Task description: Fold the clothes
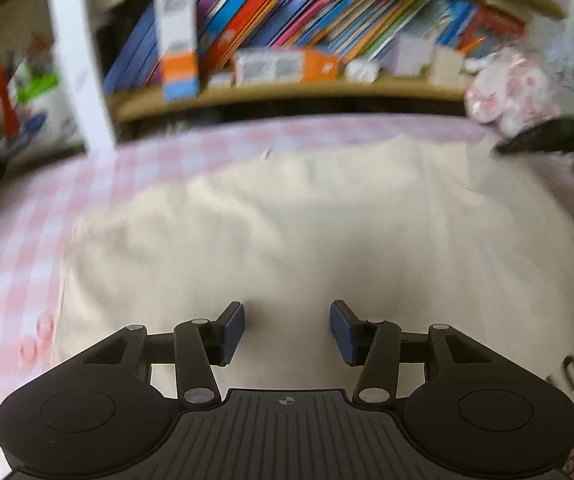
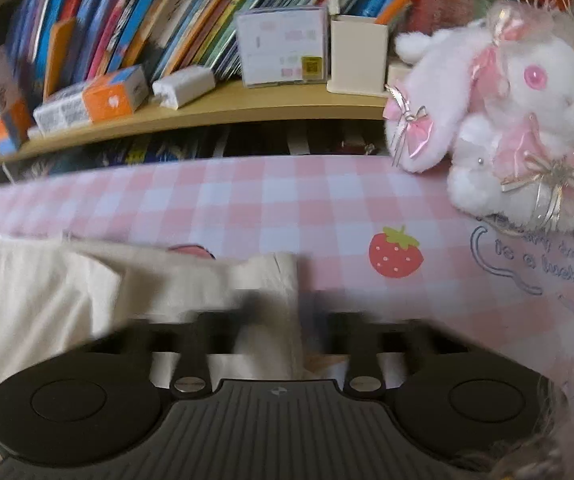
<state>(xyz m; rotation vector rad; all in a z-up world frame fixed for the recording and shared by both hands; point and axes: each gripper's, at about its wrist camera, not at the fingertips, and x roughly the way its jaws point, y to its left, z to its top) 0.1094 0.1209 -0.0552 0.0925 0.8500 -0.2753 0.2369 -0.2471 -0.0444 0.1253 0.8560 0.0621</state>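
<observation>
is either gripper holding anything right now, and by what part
The left gripper is open over the cream garment, holding nothing. The right gripper is too blurred to tell.

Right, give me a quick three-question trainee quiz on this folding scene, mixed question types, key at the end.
1. True or false: the left gripper is shut on the cream garment.
2. Multiple choice: the plush rabbit sits on A) the wooden shelf, B) the pink checked bedsheet, C) the garment.
3. Fill in: the fruit printed on the sheet near the right gripper is a ____.

Key
1. False: its jaws stand open above the cloth.
2. B
3. strawberry
</observation>
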